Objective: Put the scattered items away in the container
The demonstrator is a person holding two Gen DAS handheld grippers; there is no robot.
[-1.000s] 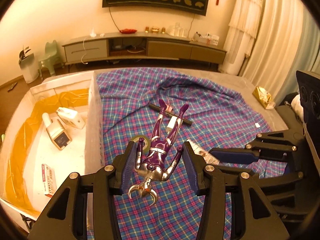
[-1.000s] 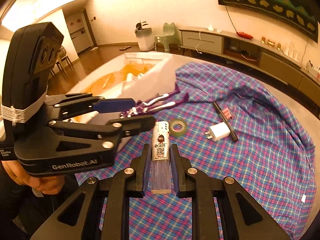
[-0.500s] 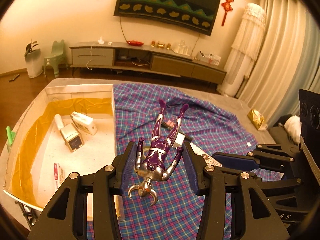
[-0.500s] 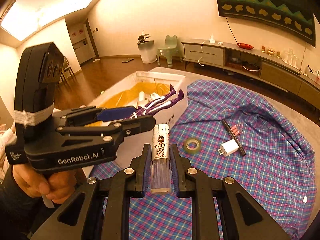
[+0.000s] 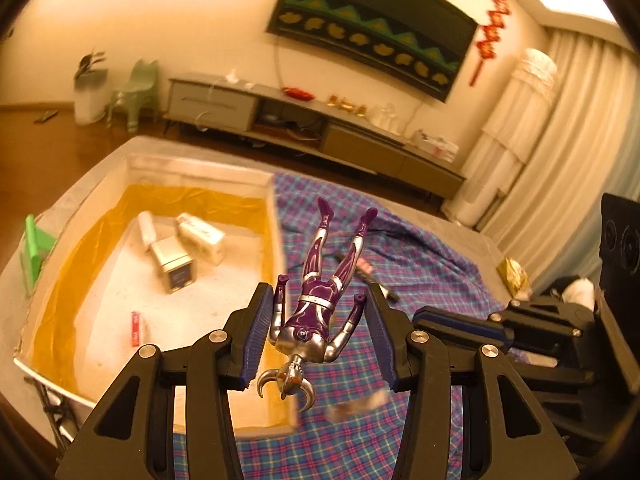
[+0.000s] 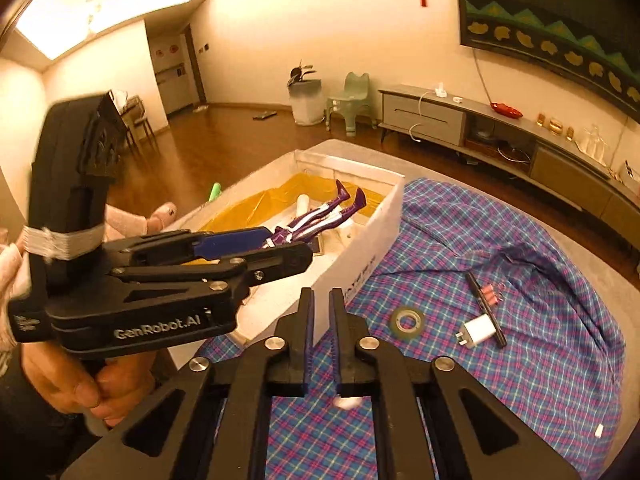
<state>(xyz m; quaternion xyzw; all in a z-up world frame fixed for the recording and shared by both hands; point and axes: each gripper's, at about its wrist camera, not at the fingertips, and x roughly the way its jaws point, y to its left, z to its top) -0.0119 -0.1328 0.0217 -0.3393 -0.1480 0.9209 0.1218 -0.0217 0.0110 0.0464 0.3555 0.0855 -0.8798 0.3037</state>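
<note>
My left gripper (image 5: 320, 328) is shut on a purple and silver toy figure (image 5: 316, 308), held head-down over the right wall of the white box (image 5: 276, 240) with the yellow lining. It also shows in the right wrist view (image 6: 316, 220). My right gripper (image 6: 320, 320) has its jaws close together with nothing between them. The clear lighter (image 6: 347, 401) shows as a blur below the jaws, over the plaid cloth (image 6: 520, 360); the blur also shows in the left wrist view (image 5: 356, 406).
The box holds a silver device (image 5: 176, 268), a white box (image 5: 200, 236) and a small red pack (image 5: 137, 328). On the cloth lie a tape roll (image 6: 408, 321), a white charger (image 6: 478, 331), a black pen (image 6: 486, 308) and pink clips (image 6: 490, 294).
Both grippers rose and moved left toward the box. The lighter left my right gripper and is dropping toward the cloth. The figure stays in my left gripper.
</note>
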